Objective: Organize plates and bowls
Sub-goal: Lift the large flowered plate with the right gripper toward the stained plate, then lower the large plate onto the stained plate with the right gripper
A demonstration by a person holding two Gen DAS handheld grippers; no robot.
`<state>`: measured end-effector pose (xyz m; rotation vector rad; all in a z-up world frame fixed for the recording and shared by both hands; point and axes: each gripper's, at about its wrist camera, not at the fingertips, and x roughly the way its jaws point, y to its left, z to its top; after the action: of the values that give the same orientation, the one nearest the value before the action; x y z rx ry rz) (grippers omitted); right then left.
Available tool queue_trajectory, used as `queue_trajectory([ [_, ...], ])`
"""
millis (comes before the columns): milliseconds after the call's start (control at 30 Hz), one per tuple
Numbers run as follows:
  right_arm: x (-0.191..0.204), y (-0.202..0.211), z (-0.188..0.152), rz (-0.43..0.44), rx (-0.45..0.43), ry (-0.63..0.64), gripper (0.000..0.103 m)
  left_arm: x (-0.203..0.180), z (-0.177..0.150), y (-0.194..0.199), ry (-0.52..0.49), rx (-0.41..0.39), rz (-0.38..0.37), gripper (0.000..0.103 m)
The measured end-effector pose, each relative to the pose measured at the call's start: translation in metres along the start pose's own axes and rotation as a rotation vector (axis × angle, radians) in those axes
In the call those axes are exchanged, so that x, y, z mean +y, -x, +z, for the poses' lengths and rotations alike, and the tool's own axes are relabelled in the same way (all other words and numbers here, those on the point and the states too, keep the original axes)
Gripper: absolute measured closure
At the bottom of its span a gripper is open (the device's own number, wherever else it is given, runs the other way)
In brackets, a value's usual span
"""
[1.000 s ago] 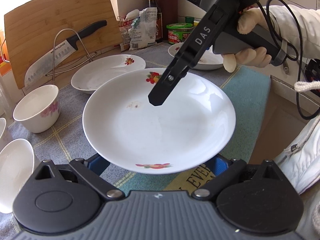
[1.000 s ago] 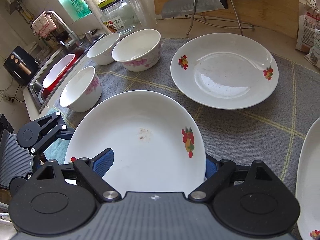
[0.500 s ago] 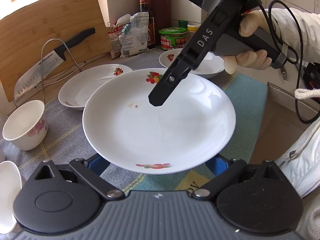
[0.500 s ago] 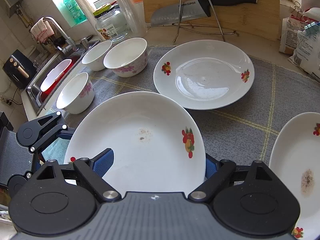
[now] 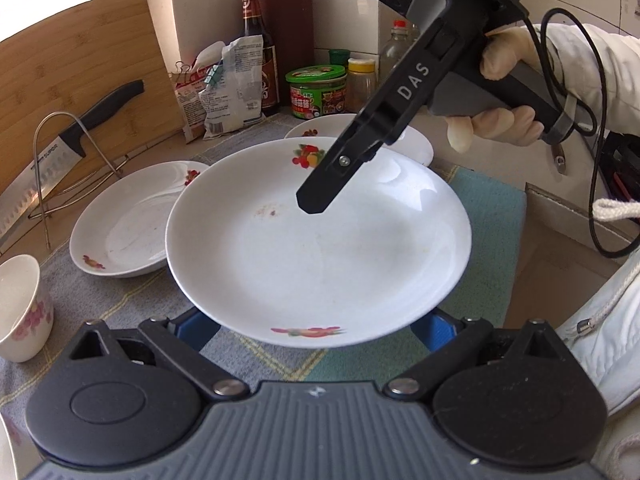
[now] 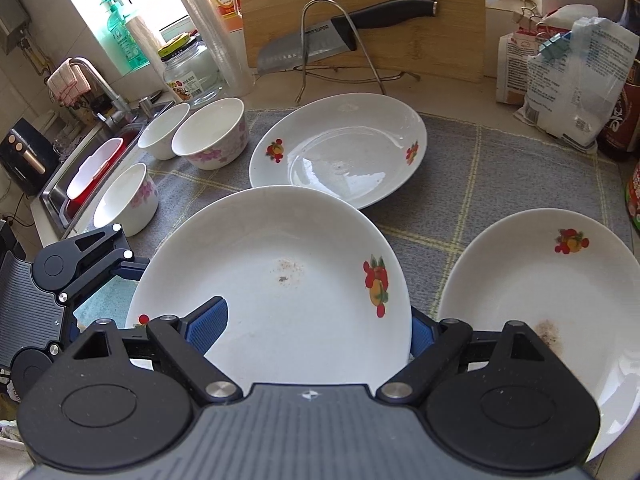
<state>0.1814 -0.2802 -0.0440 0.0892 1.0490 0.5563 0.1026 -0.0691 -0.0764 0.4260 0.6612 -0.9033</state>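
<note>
A white plate with fruit decals [image 5: 320, 240] is held in the air between both grippers, also shown in the right wrist view [image 6: 280, 280]. My left gripper [image 5: 316, 330] grips its near rim; its fingertips are hidden under the plate. My right gripper [image 6: 316, 328] grips the opposite rim, one finger [image 5: 324, 184] lying over the plate. A second plate [image 6: 340, 148] rests on the grey mat behind. A third plate [image 6: 540, 300], with a brown smear, lies at the right. Three bowls [image 6: 210, 132] stand at the left.
A cutting board [image 6: 360, 12] and a knife [image 6: 344, 32] on a wire rack stand at the back. Bags [image 6: 568, 76], bottles and jars [image 5: 316, 90] line the back right. The sink [image 6: 92, 160] is at the left. A teal cloth [image 5: 488, 208] lies under the held plate.
Both grippers have carried the plate to the right over the mat. The bowls have slid toward the left edge of view, and the third plate has come into view at the right.
</note>
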Motion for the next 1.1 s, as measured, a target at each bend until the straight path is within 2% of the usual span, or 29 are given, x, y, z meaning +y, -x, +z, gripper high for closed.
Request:
queue_trajectory([
  [600,-0.07,0.032,-0.012,-0.064,-0.039,-0.078,0.01,-0.01,0.048,-0.058,-0.045,-0.01,-0.071,0.004],
  [1100,-0.117,0.043,-0.021,-0.103,-0.056,-0.149,0.01,-0.021,0.075,-0.103,-0.09,0.009,-0.115,0.004],
])
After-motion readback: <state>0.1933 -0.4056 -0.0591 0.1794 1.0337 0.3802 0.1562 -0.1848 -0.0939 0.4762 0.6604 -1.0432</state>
